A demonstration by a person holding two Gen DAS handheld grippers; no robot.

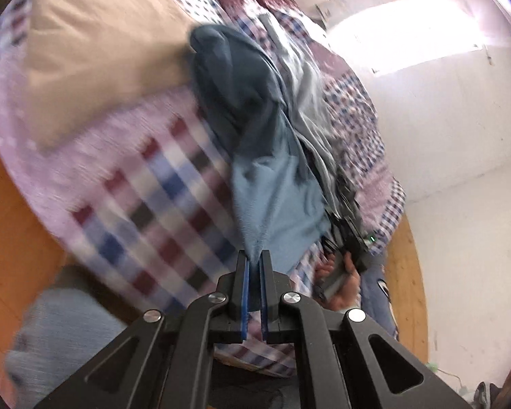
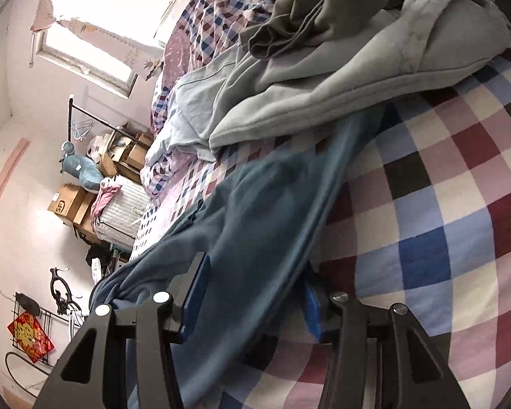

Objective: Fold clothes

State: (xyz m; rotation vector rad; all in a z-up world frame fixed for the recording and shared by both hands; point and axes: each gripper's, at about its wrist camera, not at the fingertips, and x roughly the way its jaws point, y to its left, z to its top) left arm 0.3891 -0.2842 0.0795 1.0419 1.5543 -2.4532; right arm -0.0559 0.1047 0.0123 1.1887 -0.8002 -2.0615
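A blue garment [image 1: 255, 129] stretches across the checked bedspread [image 1: 146, 177], dark on its outside and paler blue near my left gripper [image 1: 254, 255], which is shut on its edge. In the right wrist view the same blue garment [image 2: 255, 211] runs between the wide-apart fingers of my right gripper [image 2: 255, 279], which stands open around the cloth. The other hand-held gripper [image 1: 352, 238] and a hand [image 1: 344, 283] show just right of the cloth in the left wrist view.
A tan pillow [image 1: 102, 44] lies at the head of the bed. A grey garment [image 2: 340, 68] and an olive one [image 2: 306, 10] are heaped on the bedspread [image 2: 443, 204] beyond the blue one. Boxes and a suitcase [image 2: 122, 204] stand by the wall under the window.
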